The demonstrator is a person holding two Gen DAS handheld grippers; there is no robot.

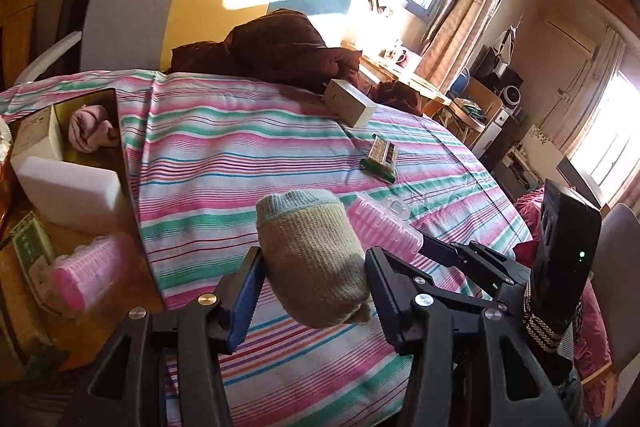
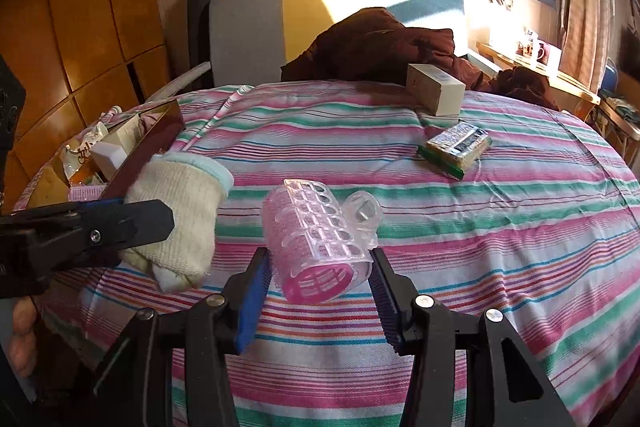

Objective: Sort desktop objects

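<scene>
A rolled beige sock (image 1: 312, 255) with a pale teal cuff hangs above the striped bedspread, and my left gripper (image 1: 316, 267) is shut on it. The right wrist view shows the same sock (image 2: 180, 211) at the left, in the left gripper (image 2: 120, 223). My right gripper (image 2: 320, 259) is shut on a pink plastic hair roller (image 2: 316, 247), its pads pressing on both sides. From the left wrist view the roller (image 1: 380, 223) and the right gripper (image 1: 460, 251) lie just right of the sock.
A brown open box (image 1: 120, 131) at the left holds a pink sock (image 1: 90, 129), a white foam block (image 1: 68, 187) and another pink roller (image 1: 88, 275). On the striped cloth (image 2: 480, 267) farther off lie a white carton (image 2: 436, 89) and a green sponge pack (image 2: 456, 147). A dark brown quilt (image 2: 380, 43) is behind.
</scene>
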